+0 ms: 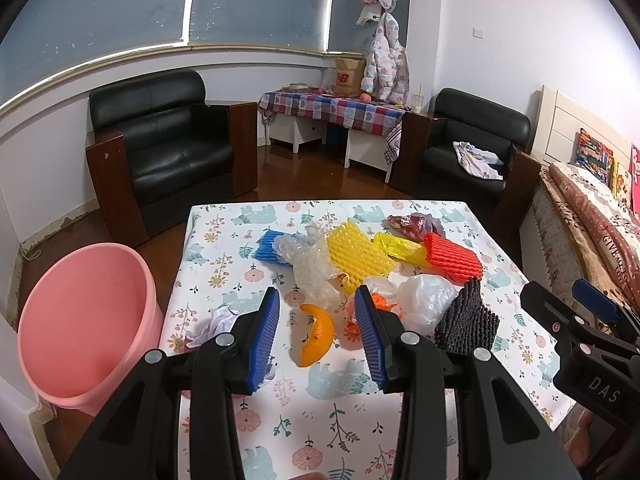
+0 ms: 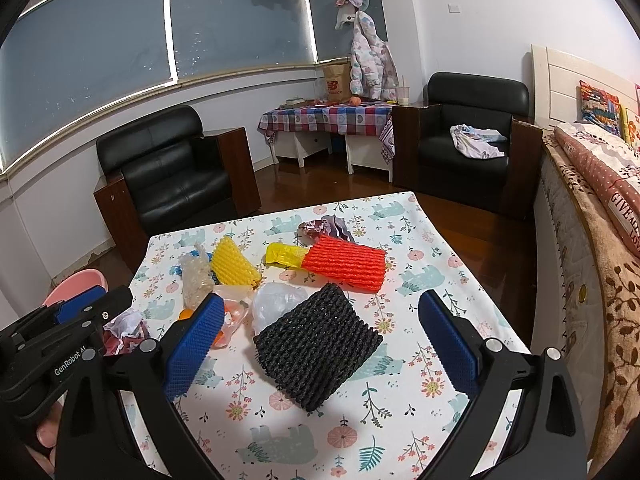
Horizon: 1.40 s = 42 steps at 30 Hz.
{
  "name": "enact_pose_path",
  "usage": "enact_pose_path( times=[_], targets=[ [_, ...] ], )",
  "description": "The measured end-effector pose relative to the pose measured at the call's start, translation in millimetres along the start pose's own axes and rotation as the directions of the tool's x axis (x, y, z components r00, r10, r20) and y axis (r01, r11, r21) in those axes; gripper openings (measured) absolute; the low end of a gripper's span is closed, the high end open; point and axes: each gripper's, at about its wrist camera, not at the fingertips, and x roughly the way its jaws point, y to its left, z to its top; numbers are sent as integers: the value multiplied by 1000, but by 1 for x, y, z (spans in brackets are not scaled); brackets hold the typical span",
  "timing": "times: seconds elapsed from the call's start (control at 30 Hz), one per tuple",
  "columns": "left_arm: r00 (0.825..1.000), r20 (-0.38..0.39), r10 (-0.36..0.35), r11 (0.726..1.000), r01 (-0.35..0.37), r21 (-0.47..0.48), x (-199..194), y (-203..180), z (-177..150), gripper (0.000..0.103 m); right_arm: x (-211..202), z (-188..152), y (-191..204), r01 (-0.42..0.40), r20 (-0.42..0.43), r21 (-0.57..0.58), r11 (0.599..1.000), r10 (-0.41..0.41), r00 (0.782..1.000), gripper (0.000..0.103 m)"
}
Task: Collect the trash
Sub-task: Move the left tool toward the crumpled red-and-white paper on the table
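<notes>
We are holding two grippers over a small table [image 1: 224, 224] draped in a floral and bear-print cloth, with the trash still scattered across it and nothing collected yet.

Our left gripper [image 1: 318, 334] is hanging with its blue-padded jaws released and nothing between the pads. Just ahead of the gap between those jaws, an orange peel [image 1: 316, 336] is lying curled on the cloth, which makes it the likeliest first pick. Beside the left-hand jaw, a crumpled white tissue [image 1: 218, 322] is sitting near the table edge. Beyond the jaw tips, we are seeing a clear plastic bag [image 1: 314, 268], a yellow foam net [image 1: 358, 254], a blue foam net [image 1: 270, 246] and a red foam net [image 1: 452, 256], bunched together mid-table.

Off to the left of the jaws, beside the table on the floor, a pink bucket [image 1: 86, 328] is standing with its mouth open towards us, probably placed there to receive the trash.

Our right gripper [image 2: 320, 340] is also hanging with its jaws released, spread wide. A black foam net [image 2: 318, 344] is lying flat directly between and ahead of those jaws, not touched by either pad. Just past its far corner, a white plastic bag [image 2: 278, 304] is resting in a crumple.

Both grippers seem poised for a first grab.
</notes>
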Motion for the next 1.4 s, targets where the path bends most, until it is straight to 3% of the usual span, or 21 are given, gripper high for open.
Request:
enact_pose_path(
  times=[1.4],
  targets=[
    [1000,-13,-2,1000,2,-31,1,29,-8,39,12,-6,6,-54,-69,2,999,54,996,98]
  ],
)
